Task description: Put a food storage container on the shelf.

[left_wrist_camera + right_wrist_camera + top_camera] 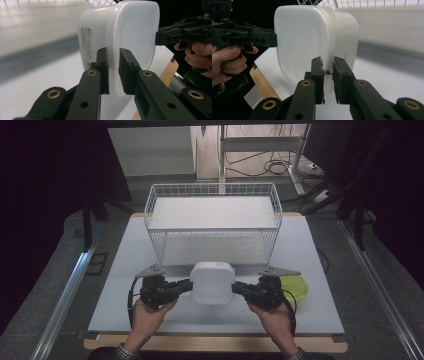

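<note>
Nearest the person, the left gripper (186, 286) at nine o'clock and the right gripper (237, 288) at three each pinch the rim of the white lidded container (212, 282), jaws nearly closed, above the desk (125, 285). Judged step: a two-handed lift; next, carrying it level to the wire basket (156, 209) at twelve.

One white lidded container (212, 282), one wire basket (213, 222), two grippers (186, 287) (238, 288), perhaps one green bowl (295, 289)

White lidded plastic container (212, 282), seemingly lifted above the table, held level.
</note>
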### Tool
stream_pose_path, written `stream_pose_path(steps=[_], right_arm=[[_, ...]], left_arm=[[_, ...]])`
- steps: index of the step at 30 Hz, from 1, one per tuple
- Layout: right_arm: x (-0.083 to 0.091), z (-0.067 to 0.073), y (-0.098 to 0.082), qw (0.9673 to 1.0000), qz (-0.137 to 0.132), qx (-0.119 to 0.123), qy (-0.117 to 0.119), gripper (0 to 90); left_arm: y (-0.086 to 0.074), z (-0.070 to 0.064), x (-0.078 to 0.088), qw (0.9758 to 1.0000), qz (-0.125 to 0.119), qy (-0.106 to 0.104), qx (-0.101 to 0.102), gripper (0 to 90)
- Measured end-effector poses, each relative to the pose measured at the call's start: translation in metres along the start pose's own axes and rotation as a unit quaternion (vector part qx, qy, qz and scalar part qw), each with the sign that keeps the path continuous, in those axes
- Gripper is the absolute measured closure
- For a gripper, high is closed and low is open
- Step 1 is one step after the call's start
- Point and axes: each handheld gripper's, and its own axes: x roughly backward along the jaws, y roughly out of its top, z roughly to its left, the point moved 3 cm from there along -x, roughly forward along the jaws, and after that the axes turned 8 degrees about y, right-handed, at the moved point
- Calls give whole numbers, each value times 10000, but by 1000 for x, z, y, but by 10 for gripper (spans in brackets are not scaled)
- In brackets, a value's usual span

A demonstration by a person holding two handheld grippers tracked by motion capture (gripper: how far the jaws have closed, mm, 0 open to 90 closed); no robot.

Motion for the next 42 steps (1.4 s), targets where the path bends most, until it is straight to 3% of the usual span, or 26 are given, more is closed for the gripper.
stream_pose_path(steps=[5,13,20,33,42], right_arm=[[1,3,23,9999,-138,93,11,796],[1,4,46,9997,-223,84,36,795],[5,9,73,9990,-364,260,21,795],[9,6,113,9981,-519,315,101,795],[14,4,143,9969,-638,465,14,796]], left_arm=[[22,1,8,9998,-191,87,-61,794],[44,1,15,9991,-350,179,-156,794],[70,2,22,9984,-496,196,-205,794],[105,6,25,9975,-654,153,-203,795],[134,10,21,9965,-793,158,-199,794]])
